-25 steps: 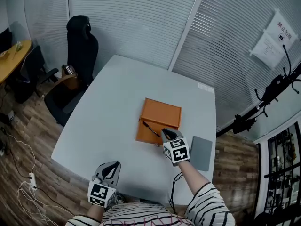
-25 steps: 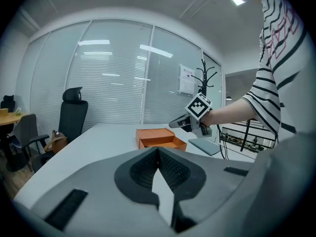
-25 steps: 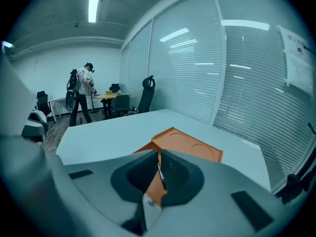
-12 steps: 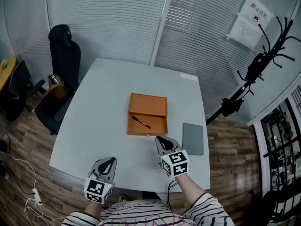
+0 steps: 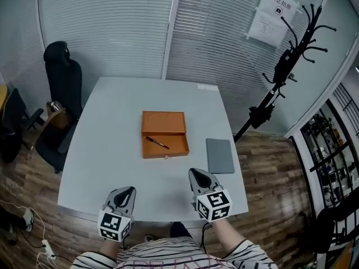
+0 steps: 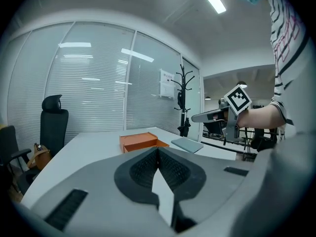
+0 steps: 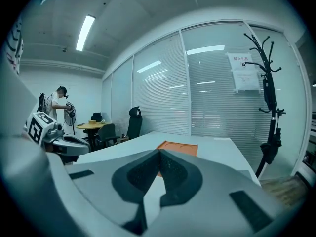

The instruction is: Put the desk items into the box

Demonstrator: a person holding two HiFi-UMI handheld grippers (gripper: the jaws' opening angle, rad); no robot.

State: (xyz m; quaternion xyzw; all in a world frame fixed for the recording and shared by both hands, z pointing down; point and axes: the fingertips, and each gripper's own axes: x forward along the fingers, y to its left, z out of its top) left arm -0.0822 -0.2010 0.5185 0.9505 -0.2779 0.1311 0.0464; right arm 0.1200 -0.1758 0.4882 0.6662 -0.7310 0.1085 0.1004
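Note:
An open orange box [image 5: 164, 134] lies mid-table, its lid folded back flat. A black pen [image 5: 157, 143] rests in its near half. To the right of the box lies a flat grey pad [image 5: 220, 155]. My left gripper [image 5: 128, 191] is shut and empty at the near table edge, well short of the box. My right gripper [image 5: 197, 173] is also shut and empty, near the front edge between box and pad. The left gripper view shows the box [image 6: 139, 141], the pad [image 6: 186, 144] and the right gripper [image 6: 217, 115]. In the right gripper view the box [image 7: 178, 146] lies ahead.
A black office chair [image 5: 60, 83] stands at the table's left side, with a small brown stool [image 5: 55, 115] beside it. A black coat stand [image 5: 280, 72] rises beyond the right edge. Blinds cover glass walls behind. A person stands far off [image 7: 60, 101].
My right gripper drew back from the box toward the near table edge, leaving the pen lying inside. The head view pulled back and shifted right. The left gripper stayed at the front edge.

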